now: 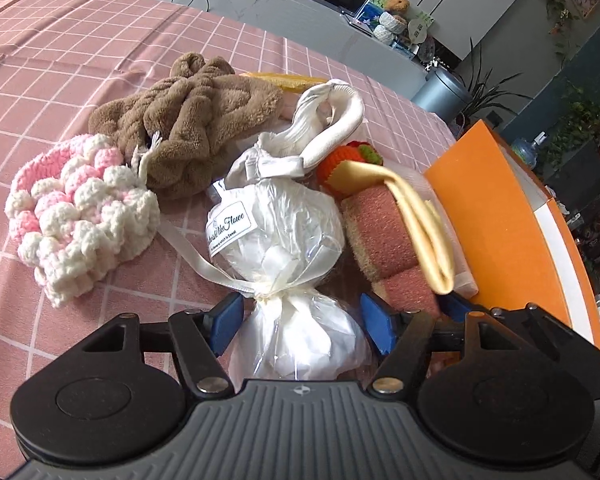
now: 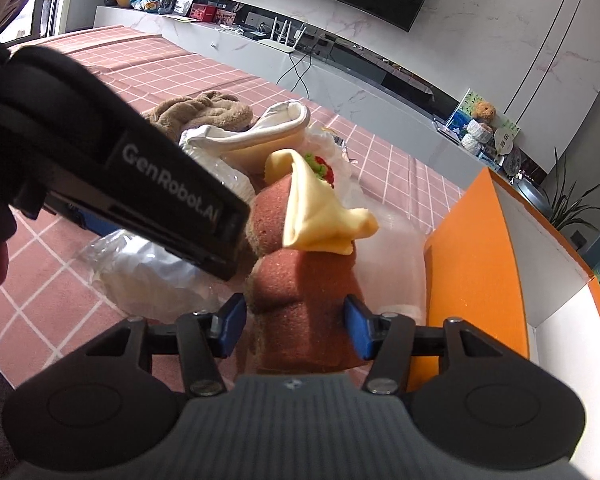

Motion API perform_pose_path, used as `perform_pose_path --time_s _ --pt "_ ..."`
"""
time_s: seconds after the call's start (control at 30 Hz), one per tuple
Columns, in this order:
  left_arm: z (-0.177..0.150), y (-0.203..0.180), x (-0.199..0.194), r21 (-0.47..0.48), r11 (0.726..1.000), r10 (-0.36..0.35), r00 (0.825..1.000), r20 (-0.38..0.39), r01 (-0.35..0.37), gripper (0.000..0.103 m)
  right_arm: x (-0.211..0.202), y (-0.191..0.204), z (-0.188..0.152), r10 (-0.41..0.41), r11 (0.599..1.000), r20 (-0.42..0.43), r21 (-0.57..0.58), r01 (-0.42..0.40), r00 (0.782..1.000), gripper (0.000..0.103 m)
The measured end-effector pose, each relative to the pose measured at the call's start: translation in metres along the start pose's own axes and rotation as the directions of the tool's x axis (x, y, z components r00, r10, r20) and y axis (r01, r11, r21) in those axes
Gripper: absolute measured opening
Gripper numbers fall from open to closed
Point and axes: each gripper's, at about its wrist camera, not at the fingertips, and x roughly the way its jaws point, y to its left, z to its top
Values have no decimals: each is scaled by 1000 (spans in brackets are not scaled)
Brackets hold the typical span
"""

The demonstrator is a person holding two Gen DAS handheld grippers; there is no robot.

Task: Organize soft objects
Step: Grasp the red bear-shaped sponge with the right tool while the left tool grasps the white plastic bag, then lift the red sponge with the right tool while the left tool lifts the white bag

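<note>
- A pink checked cloth (image 1: pixel 80 60) covers my table, a TV wall behind.
- My left gripper (image 1: pixel 300 322) stands wide, its jaws either side of the white bag (image 1: pixel 284 232), not pinching.
- My right gripper (image 2: pixel 295 326) straddles the sponge (image 2: pixel 304 300); grip, I cannot tell.
- Orange box (image 2: pixel 472 264) sits just right of those jaws.

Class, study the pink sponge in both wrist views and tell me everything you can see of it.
The pink sponge looks like coarse, porous foam with a yellowish-tan layer along one side and rounded lobes. It lies on the checked cloth beside the orange box. A folded pale yellow cloth drapes over it. The right claw straddles its near end, blue pads at each side; contact is unclear.
</note>
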Motion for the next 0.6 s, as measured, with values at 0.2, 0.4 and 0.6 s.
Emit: perform_pose_path --time_s 0.2,0.4,0.6 --pt "-5 -3 -7 44 999 13 1000 28 -14 59 -5 -2 0 -13 1000 5 19 13 1000 46" --pt "-10 -4 -27 71 997 4 999 53 -8 56 -29 -14 7 29 996 41 89 -32 999 40" --pt "-20 1 -50 69 998 -16 997 70 11 56 -50 -38 6 231 913 32 339 -228 973 39"
